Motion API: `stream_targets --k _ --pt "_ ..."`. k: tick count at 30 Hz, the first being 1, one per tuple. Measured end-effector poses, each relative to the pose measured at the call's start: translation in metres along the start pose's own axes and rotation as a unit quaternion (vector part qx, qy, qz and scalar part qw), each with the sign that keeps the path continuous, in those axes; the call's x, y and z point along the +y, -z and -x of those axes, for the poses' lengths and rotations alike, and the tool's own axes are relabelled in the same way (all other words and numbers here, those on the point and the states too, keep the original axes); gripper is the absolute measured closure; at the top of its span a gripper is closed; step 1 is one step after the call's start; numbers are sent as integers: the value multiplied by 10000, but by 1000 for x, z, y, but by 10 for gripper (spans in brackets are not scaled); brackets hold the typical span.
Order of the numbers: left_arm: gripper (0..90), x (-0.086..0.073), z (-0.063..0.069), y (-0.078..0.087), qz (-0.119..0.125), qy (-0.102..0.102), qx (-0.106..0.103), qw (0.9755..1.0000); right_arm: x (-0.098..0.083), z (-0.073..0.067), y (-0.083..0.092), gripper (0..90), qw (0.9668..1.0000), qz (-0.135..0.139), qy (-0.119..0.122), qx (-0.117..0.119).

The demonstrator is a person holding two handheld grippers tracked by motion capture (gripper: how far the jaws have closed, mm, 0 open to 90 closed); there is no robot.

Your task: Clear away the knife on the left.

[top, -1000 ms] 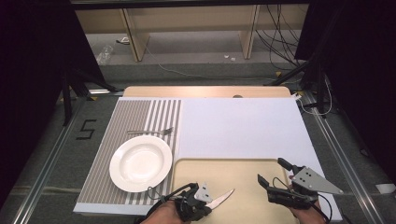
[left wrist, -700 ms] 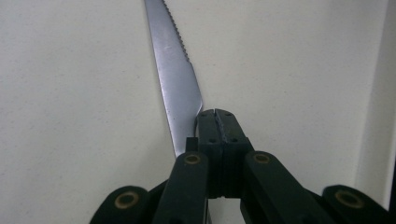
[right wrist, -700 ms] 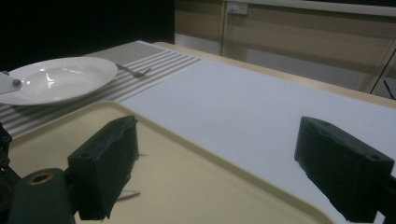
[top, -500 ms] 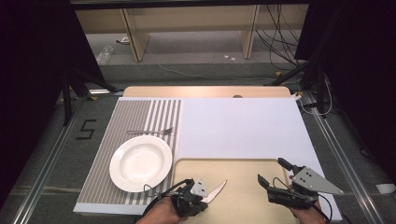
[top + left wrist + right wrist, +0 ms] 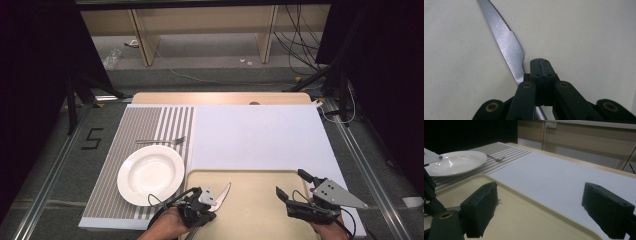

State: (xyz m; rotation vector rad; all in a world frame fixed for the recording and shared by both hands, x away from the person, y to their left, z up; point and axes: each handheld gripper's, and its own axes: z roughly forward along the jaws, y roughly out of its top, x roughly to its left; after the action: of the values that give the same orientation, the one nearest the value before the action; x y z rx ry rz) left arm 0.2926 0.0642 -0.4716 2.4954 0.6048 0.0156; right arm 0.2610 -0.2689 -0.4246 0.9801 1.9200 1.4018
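One bench (image 5: 260, 135), white sheet over wood, striped mat (image 5: 145, 130) at left w/ glossy round plate (image 5: 150, 175) & fork (image 5: 162, 141); cables on floor behind. Beige tray (image 5: 250, 205) up front. Left gripper view: left gripper (image 5: 540, 66) clamped on a serrated steel knife (image 5: 506, 42) over the tray. Right gripper (image 5: 544, 210) gapes wide, nothing between jaws.

Serrated steel knife (image 5: 507, 45), gripped at its handle, blade slanting over beige tray (image 5: 255, 210)
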Motion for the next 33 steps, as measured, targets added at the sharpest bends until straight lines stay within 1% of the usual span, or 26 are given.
stream_targets --k 7,8,14,19,26,31,32,33 --pt "893 -2 -4 2 -23 44 15 10000 0 0 0 144 10000 -2 -4 -1" --pt "893 -3 -6 3 -32 75 17 10000 0 0 0 144 10000 -20 -4 4" --pt "893 -4 -9 5 -83 93 61 9999 0 0 0 144 10000 -10 16 -1" --pt "893 -6 -12 7 -115 145 84 9998 0 0 1 144 10000 -57 27 -6" --pt "893 -9 -17 10 -154 194 146 9996 0 0 1 146 10000 -19 19 3" --pt "893 -11 -19 12 -171 227 144 9995 0 -1 1 146 10000 -8 20 8" --pt "893 -13 -20 13 -181 280 145 9993 0 0 1 146 10000 -20 16 0" --pt "893 -13 -20 13 -181 280 145 9993 0 -1 1 146 10000 -8 18 4"
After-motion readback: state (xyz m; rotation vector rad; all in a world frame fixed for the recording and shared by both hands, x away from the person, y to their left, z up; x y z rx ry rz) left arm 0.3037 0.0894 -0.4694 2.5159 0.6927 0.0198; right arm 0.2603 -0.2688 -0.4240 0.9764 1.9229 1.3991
